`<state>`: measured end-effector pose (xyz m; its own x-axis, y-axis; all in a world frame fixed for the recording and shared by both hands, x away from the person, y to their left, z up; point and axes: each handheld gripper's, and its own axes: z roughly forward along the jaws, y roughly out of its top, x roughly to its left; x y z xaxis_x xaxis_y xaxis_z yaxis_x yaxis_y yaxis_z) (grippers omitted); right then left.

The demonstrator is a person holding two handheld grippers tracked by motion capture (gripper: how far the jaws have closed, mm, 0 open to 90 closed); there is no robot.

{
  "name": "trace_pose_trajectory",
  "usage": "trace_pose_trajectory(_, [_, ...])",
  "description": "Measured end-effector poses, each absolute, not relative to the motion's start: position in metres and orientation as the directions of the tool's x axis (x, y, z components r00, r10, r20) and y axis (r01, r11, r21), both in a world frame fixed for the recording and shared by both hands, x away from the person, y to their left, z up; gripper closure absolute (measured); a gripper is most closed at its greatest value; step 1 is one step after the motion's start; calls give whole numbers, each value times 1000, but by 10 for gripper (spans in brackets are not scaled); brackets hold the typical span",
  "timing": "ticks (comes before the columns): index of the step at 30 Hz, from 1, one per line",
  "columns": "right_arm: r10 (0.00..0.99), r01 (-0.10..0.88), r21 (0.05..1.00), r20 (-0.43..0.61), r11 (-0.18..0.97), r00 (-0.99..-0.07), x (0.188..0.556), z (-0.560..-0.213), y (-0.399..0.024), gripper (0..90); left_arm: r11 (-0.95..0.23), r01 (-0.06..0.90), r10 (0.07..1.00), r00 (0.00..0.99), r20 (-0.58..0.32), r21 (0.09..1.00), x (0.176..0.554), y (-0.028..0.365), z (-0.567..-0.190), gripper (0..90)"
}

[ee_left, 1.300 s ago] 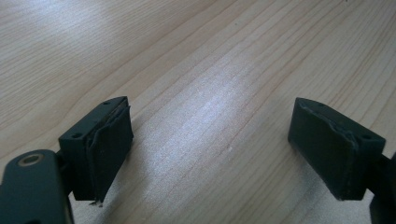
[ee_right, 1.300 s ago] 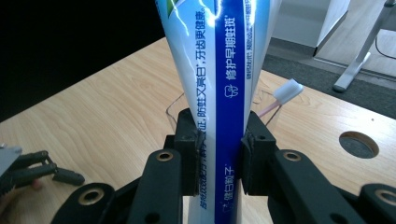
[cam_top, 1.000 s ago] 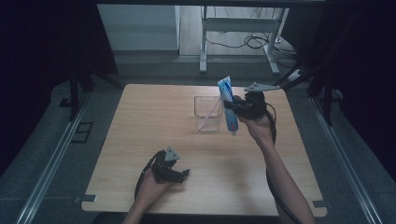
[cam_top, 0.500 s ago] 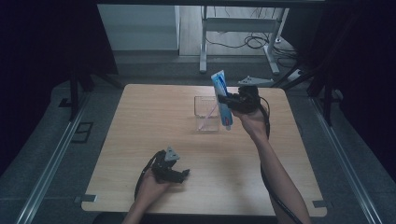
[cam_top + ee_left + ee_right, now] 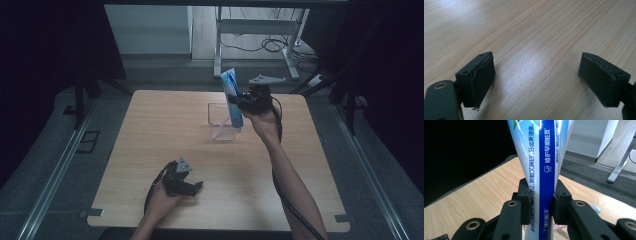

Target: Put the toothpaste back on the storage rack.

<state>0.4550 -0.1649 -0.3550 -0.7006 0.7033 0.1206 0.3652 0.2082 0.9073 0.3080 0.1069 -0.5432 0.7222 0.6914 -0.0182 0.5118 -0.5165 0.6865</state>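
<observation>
Right hand-held gripper (image 5: 239, 102) clamping toothpaste tube (image 5: 231, 95) above clear container (image 5: 221, 121), left hand-held gripper (image 5: 192, 186) wide open, empty, near table (image 5: 150, 125) front edge

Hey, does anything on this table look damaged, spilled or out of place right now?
Only slight wear: the left tongs have a pad with a frayed, peeling edge. Nothing is spilled; the toothpaste tube sits clamped in the right tongs beside the clear container.

There were two grippers, the left gripper (image 5: 196, 185) and the right gripper (image 5: 239, 101), one toothpaste tube (image 5: 232, 98), one clear box (image 5: 221, 121) and one table (image 5: 150, 130).
</observation>
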Motion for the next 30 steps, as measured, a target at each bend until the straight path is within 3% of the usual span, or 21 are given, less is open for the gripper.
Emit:
trace_pose_trajectory(20, [712, 342, 918, 104, 199, -695, 480, -353, -143, 720, -517, 512, 691, 723, -19, 686, 308, 107, -543, 136])
trace_pose_trajectory(30, [719, 330, 914, 65, 235, -692, 492, -369, -137, 720, -516, 512, 691, 723, -19, 686, 308, 107, -543, 135])
